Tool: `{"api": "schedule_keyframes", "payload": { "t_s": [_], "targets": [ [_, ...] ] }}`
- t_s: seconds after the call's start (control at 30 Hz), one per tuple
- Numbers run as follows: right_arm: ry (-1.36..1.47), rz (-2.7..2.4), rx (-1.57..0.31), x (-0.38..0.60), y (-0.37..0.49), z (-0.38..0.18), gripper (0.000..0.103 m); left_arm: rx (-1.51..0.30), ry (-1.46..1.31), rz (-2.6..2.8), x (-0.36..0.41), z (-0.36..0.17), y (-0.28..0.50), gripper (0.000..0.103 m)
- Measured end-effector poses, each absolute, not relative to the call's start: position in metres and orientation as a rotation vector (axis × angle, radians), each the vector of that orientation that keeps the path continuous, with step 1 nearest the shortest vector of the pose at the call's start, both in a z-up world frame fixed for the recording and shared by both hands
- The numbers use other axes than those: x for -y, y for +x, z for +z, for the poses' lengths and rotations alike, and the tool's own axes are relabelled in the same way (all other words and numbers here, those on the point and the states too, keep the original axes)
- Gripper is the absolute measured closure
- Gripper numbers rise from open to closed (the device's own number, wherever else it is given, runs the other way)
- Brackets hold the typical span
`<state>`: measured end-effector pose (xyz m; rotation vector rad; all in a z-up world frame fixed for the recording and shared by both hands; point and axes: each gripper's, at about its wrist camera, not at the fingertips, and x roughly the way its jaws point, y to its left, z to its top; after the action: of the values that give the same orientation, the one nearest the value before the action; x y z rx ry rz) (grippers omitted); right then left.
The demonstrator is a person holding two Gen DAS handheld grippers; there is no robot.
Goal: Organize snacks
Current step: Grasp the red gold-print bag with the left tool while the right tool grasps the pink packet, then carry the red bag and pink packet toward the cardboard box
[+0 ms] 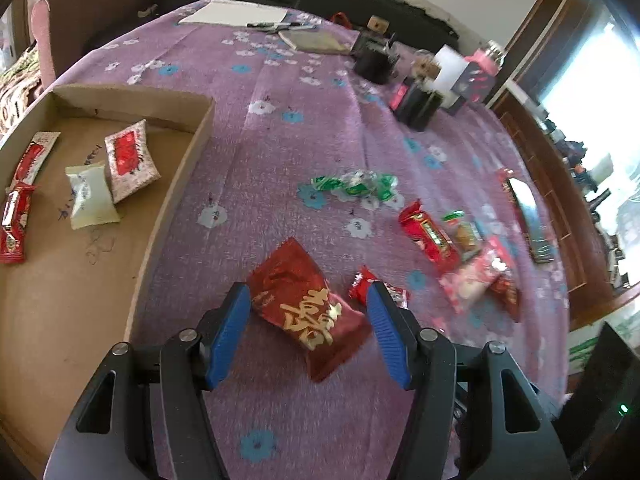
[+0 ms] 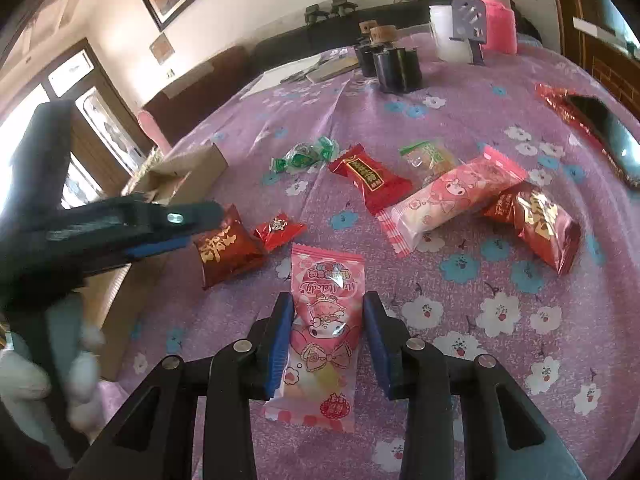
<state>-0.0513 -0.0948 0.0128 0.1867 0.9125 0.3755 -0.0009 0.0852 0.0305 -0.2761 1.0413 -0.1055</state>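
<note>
Meanwhile the left gripper [image 1: 308, 320] hangs over a purple flowered cloth [image 1: 280, 140] with its blue pads spread apart, a dark red packet with gold characters [image 1: 314, 312] lying between them; the pads do not press on it. Just right of that packet sits a small red candy [image 1: 360, 284]. To the left stands a shallow cardboard box [image 1: 176, 184] holding a pale white packet [image 1: 88, 196], a pink-and-red packet [image 1: 130, 164] and two red bars at its far left side.

The right gripper [image 2: 328, 340] straddles a pink cartoon-printed packet [image 2: 324, 320] that lies flat on the cloth; its left pad touches the wrapper's edge, while the right pad stands just clear, so the jaws are parted and not clamped on it. Farther out lie a longer pink packet [image 2: 452, 196], a red wrapped sweet [image 2: 368, 178], green-wrapped candies [image 2: 304, 156] and another dark red gold-lettered packet [image 2: 540, 224]. A white-gloved hand [image 2: 80, 364] shows at the left edge of the right wrist view, gripping the other tool.
</note>
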Motion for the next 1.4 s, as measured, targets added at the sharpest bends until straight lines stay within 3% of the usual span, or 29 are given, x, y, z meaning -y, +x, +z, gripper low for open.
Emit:
{"api": "schedule_keyframes", "payload": {
  "t_s": [0.43, 0.47, 0.5, 0.53, 0.57, 1.07, 1.4],
  "targets": [
    [0.203, 0.386, -0.911, 0.095, -0.052, 0.012, 0.064, -1.014, -0.036, -0.103, -0.051, 0.018, -0.011, 0.036],
    [0.202, 0.386, -0.911, 0.095, -0.052, 0.012, 0.064, -1.007, 0.028, -0.108, -0.045, 0.017, -0.014, 0.037],
    [0.201, 0.386, -0.911, 0.095, -0.052, 0.012, 0.064, -0.999, 0.053, -0.109, -0.043, 0.017, -0.017, 0.046],
    [0.202, 0.386, -0.911, 0.096, -0.052, 0.012, 0.064, -0.98, 0.074, -0.129, -0.041, 0.018, -0.022, 0.065],
    [0.203, 0.387, -0.911, 0.095, -0.052, 0.012, 0.064, -0.978, 0.075, -0.141, -0.041, 0.019, -0.023, 0.067],
    [0.255, 0.34, -0.859, 0.109, -0.057, 0.017, 0.068, -0.95, -0.145, -0.248, -0.081, 0.046, -0.059, 0.067],
    [0.263, 0.305, -0.839, 0.115, -0.06, 0.021, 0.068, -0.864, -0.237, -0.108, -0.188, 0.073, -0.092, 0.067]
  ]
}}
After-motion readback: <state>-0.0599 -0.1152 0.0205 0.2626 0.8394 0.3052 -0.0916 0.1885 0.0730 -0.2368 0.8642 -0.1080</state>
